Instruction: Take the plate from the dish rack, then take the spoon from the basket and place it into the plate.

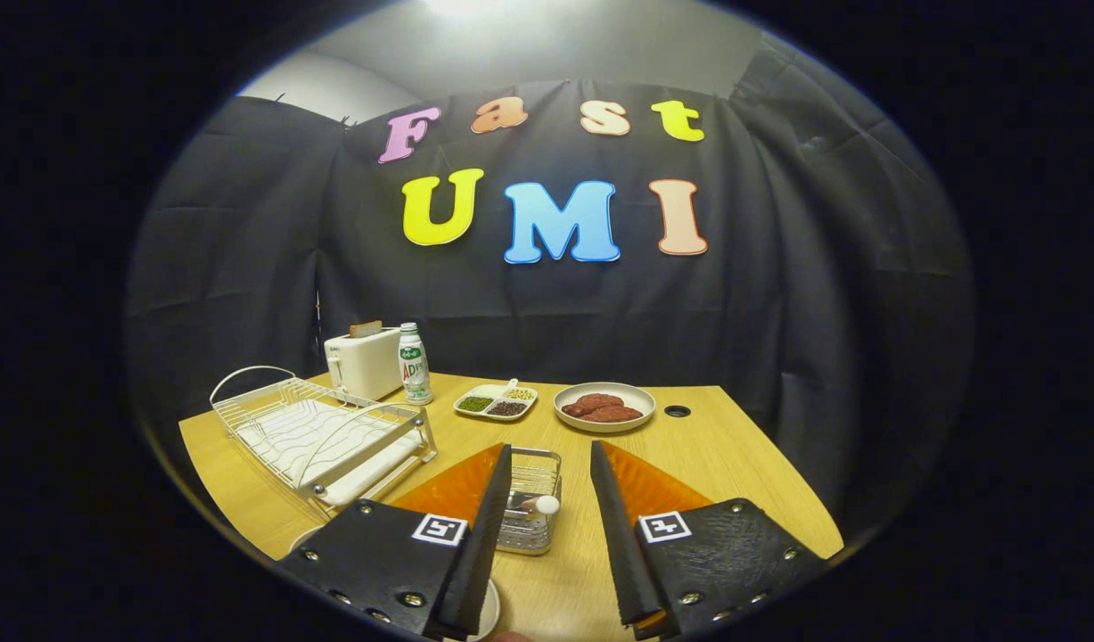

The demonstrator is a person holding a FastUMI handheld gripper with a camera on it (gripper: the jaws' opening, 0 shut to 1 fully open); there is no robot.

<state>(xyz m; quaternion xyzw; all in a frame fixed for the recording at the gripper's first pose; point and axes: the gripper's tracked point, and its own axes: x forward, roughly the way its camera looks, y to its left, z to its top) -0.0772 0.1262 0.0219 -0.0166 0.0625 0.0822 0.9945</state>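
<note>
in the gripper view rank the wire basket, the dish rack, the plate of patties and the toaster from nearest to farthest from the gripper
With the gripper open:
1. Wire basket, between the fingers, against the left one.
2. Dish rack, beyond the left finger, off to the left.
3. Plate of patties, farther ahead, slightly right.
4. Toaster, at the table's far left, by the wall.

Dish rack (322, 434) left on table (734, 464), basket (530, 508) between tongs (551, 481); toaster (361, 361), bottle (413, 364) behind rack

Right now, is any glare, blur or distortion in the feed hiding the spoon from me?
Gripper view: bright overhead light glares above the wall; fisheye bends the dish rack and table edges; the spoon in the basket looks sharp between the open gripper fingers.
</note>
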